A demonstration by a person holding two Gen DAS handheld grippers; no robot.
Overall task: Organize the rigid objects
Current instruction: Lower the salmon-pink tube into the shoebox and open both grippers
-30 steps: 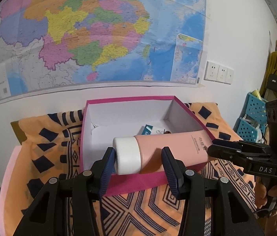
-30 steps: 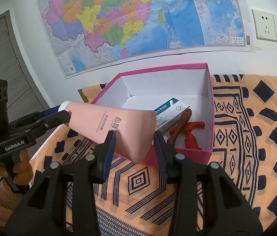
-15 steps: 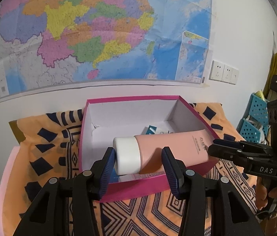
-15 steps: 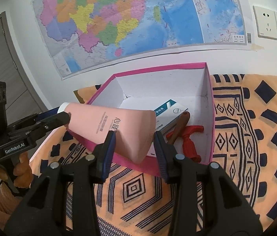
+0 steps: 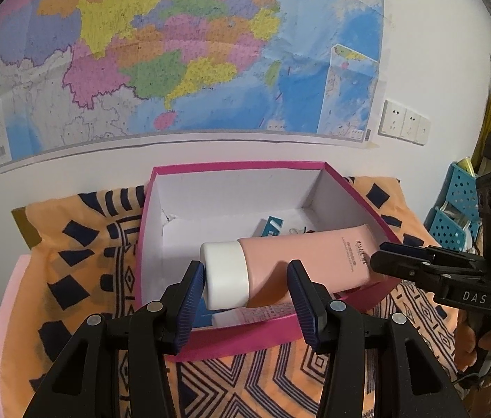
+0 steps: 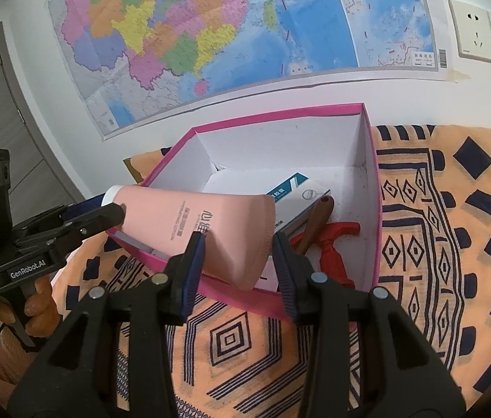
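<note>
A: From your left wrist, where is the tube (image 5: 297,261)?

B: It hangs level above the box (image 5: 238,167), across the near half, white cap toward the box's left wall. Your left claw (image 5: 247,278) is clamped on the cap end: one blue pad presses the cap, and the other sits against the pink body just beside it.

A: And the other end?

B: It reaches the box's right wall, where your right claw (image 5: 384,261) comes in from the side with its tips on the flat end. Your hand (image 5: 482,341) shows under it, outside the box's near right corner.

A: What's inside the box?

B: A blue and white carton (image 5: 275,224) toward the back, partly hidden by the tube. A smaller tube (image 5: 255,313) lies against the front wall. The box sits on a patterned cloth (image 5: 81,244), and a map (image 5: 175,52) hangs on the wall behind it.

A: Now the right wrist.

B: Your right claw (image 6: 240,250) is closed on the tube's (image 6: 203,223) wide flat end, a pad on each side, above the box's (image 6: 280,113) front wall. The tube runs out past the box's left wall, where your left claw (image 6: 113,209) grips it by the cap.

A: Contents from here?

B: The carton (image 6: 297,191) lies mid-floor. A brown handle (image 6: 322,212) leans by it, and a red tool (image 6: 332,244) lies toward the right wall.
</note>
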